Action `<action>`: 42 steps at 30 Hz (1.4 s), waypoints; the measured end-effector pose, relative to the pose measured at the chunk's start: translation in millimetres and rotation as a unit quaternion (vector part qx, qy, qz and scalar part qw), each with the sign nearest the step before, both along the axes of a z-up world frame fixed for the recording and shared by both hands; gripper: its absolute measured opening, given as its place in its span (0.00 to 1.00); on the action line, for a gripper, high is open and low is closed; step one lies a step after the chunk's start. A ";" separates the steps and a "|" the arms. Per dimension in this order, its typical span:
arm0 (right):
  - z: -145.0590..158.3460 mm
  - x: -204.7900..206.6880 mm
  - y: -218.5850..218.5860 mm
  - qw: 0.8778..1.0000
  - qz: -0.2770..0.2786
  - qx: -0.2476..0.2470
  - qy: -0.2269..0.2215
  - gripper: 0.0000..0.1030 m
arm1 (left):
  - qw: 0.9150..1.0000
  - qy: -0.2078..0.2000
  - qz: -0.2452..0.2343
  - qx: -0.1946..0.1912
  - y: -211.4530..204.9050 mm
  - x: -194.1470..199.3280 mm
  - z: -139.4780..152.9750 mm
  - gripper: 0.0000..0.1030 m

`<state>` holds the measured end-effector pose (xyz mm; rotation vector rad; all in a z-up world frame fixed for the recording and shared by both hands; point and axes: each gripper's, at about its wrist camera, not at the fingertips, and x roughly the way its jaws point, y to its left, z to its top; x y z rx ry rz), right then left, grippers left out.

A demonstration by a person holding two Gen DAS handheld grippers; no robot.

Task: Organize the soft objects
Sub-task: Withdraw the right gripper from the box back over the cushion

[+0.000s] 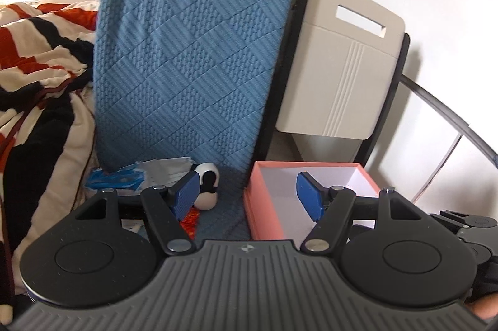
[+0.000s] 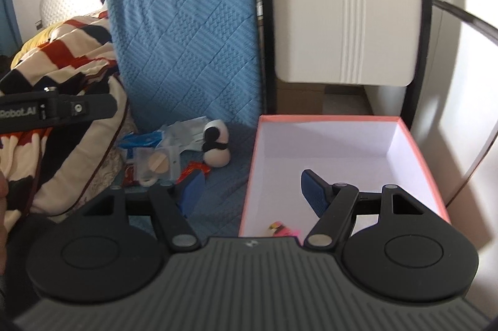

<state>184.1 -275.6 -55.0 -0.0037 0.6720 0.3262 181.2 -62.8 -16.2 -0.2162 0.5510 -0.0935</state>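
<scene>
left wrist view: left gripper (image 1: pixel 247 195) hangs over the seam between blue quilted cover (image 1: pixel 193 50) and pink box (image 1: pixel 267 200), jaws standing wide apart, nothing between the blue pads, nothing held. its left pad sits in front of a small black-and-white plush toy (image 1: pixel 208 186), which lies on the blue cover; whether pad and toy touch cannot be told. beside the toy, to the left, a heap of clear and blue plastic packets (image 1: pixel 140 175). a scrap of red-orange wrapper (image 1: pixel 190 220) shows under the left finger. striped red, black and cream blanket (image 1: pixel 40 66) is bunched at far left. behind the box a beige folding chair (image 1: pixel 339 66) leans upright against the wall. right wrist view: right gripper (image 2: pixel 250 191) also open wide and empty, its right pad hanging inside the pink box (image 2: pixel 426 163), its left pad outside over the blue cover (image 2: pixel 186 35). the box has white inner walls and stands just beside the cover's edge; a small pink and yellow thing (image 2: pixel 284 229) lies on its floor near the front wall, too blurred to name. the plush toy (image 2: pixel 216 144) lies on the cover left of the box, apart from it. packets (image 2: pixel 155 156) next to it, one holding round tan discs. the other gripper's black body (image 2: pixel 56 110) juts in from the left edge, above the striped blanket (image 2: pixel 62 57). beige chair (image 2: pixel 345 19) upright behind the box.
</scene>
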 end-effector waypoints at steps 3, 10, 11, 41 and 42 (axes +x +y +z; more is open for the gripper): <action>-5.4 -4.0 12.6 1.000 0.011 -0.003 0.001 0.69 | 1.000 0.004 0.000 0.004 9.7 -4.7 -7.6 0.72; -23.8 -8.5 39.1 1.000 0.030 0.000 0.008 0.69 | 1.000 0.013 0.021 0.008 39.0 -11.2 -21.7 0.72; -27.8 -8.6 42.9 0.999 0.033 -0.002 0.009 0.69 | 1.000 0.013 0.024 0.005 42.0 -11.8 -24.9 0.72; -98.6 -31.0 97.2 0.999 0.030 -0.019 0.038 0.69 | 0.999 0.026 0.035 -0.010 84.5 -36.5 -102.2 0.72; -101.2 -31.1 98.8 0.999 0.030 -0.019 0.040 0.69 | 0.999 0.028 0.035 -0.009 84.6 -36.0 -104.6 0.72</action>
